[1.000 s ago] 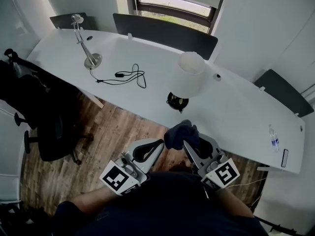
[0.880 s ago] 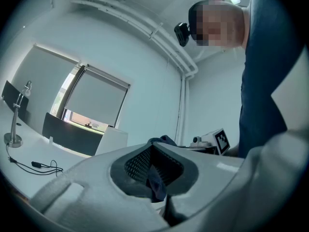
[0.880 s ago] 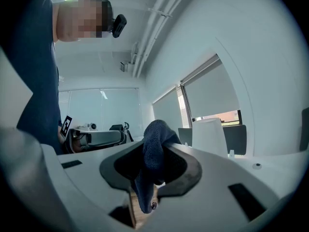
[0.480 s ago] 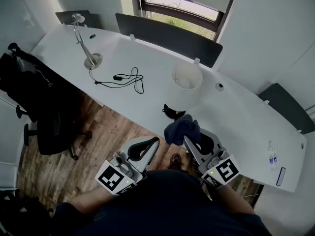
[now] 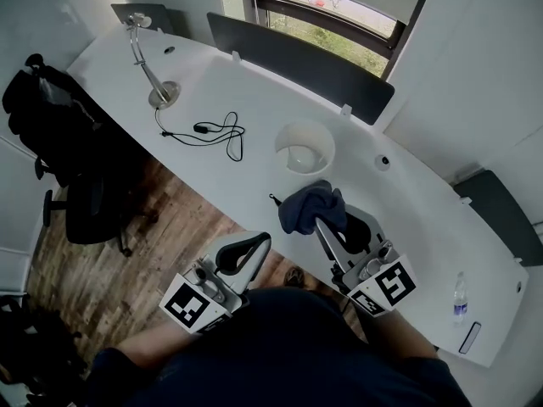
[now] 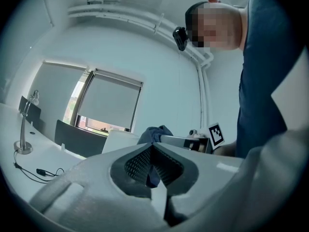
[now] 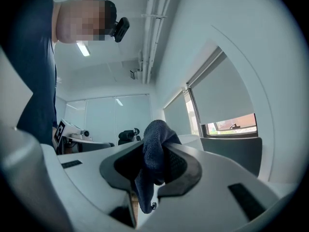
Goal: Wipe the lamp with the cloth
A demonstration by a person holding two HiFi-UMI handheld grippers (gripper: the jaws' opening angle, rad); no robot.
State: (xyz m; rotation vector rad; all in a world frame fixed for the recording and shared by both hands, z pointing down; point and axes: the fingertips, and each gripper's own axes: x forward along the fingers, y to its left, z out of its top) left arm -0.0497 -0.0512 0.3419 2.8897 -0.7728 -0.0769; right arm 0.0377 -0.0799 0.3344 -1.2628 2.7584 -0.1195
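The lamp (image 5: 304, 147) stands on the white desk (image 5: 407, 202); I look down into its white shade. A dark blue cloth (image 5: 307, 206) hangs bunched just in front of the shade, near the desk's front edge. My right gripper (image 5: 322, 220) is shut on it, and in the right gripper view the cloth (image 7: 155, 153) is pinched between the jaws of the right gripper (image 7: 154, 146), its tail hanging down. My left gripper (image 5: 261, 241) is held left of the cloth, over the floor, shut and empty. In the left gripper view its jaws meet at the tip, with the cloth (image 6: 154, 133) beyond.
A silver desk lamp (image 5: 153, 66) and a coiled black cable (image 5: 212, 132) lie on the desk's left part. A dark divider panel (image 5: 297, 62) runs along the back edge. A black office chair (image 5: 76, 202) stands at left, a water bottle (image 5: 459, 298) at far right.
The head view has moved forward over the desk, so the shade now shows from above. Both grippers and the cloth have come closer to the lamp.
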